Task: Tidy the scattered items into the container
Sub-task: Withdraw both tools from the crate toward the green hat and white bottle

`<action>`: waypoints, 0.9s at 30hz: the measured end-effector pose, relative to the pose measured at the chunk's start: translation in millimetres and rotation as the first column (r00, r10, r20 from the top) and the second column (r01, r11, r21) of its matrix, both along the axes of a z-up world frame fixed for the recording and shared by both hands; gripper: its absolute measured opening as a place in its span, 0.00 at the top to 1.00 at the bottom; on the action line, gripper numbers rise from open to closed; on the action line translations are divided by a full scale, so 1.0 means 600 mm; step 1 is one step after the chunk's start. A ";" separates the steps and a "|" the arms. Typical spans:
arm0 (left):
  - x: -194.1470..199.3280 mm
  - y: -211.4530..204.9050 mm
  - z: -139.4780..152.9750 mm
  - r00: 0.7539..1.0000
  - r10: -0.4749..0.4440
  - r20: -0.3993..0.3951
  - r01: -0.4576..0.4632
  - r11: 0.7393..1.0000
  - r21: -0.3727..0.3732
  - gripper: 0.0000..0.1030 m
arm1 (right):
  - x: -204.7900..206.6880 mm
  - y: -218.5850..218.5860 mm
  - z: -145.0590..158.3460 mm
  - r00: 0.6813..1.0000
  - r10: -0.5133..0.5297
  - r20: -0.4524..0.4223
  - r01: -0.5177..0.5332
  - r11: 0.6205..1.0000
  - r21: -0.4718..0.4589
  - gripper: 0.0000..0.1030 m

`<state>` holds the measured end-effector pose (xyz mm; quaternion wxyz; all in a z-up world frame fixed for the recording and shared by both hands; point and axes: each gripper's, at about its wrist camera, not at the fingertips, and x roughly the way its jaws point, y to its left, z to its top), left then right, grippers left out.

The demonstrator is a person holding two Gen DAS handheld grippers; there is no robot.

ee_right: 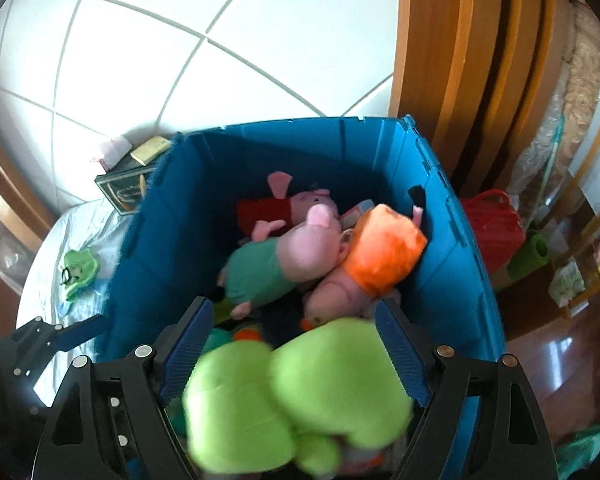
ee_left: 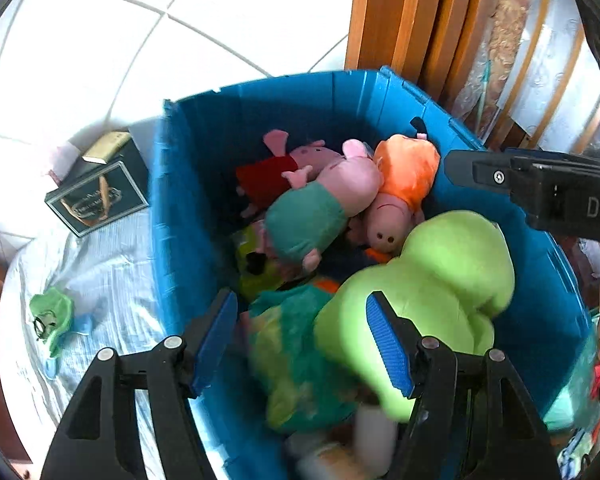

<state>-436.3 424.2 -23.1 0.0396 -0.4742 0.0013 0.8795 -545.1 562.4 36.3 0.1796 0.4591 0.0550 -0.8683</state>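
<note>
White tile floor (ee_left: 100,60); both tools, left (ee_left: 300,340) & right (ee_right: 292,344), apart over blue bin (ee_right: 452,248) w/ plush toys.

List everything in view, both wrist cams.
bin: 1, blue, on the sheet, centre
pig plush toys: 3, pink in red, teal and orange, inside bin
lime plush: 1, blurred, over bin between right jaws
teal-green plush: 1, inside bin, near side
small green toy: 1, on sheet left of bin
dark box: 1, black, left of bin
red bag: 1, floor right of bin
left gripper: black, blue pads, jaws open
right gripper: same, jaws open
</note>
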 end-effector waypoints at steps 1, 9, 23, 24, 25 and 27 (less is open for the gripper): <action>0.018 -0.018 0.006 1.000 -0.004 -0.012 0.004 1.000 -0.006 0.36 | 0.019 -0.012 0.006 1.000 -0.006 -0.009 0.006 1.000 -0.006 0.19; 0.184 -0.229 0.026 0.991 0.050 -0.121 -0.060 0.995 -0.083 0.20 | 0.168 -0.171 0.036 0.998 0.020 -0.063 -0.026 0.995 -0.094 0.09; 0.311 -0.625 -0.066 0.895 0.432 -0.111 -0.445 0.882 -0.158 0.20 | 0.240 -0.515 -0.067 0.945 0.326 -0.003 -0.323 0.935 -0.143 0.08; 0.315 -0.646 -0.075 0.884 0.457 -0.102 -0.468 0.870 -0.158 0.20 | 0.237 -0.533 -0.079 0.940 0.341 0.000 -0.338 0.931 -0.140 0.08; 0.318 -0.662 -0.083 0.876 0.472 -0.095 -0.482 0.861 -0.163 0.20 | 0.234 -0.547 -0.089 0.936 0.353 0.004 -0.349 0.927 -0.140 0.08; 0.330 -0.696 -0.101 0.854 0.513 -0.092 -0.521 0.836 -0.174 0.20 | 0.226 -0.583 -0.117 0.922 0.387 0.027 -0.379 0.913 -0.154 0.08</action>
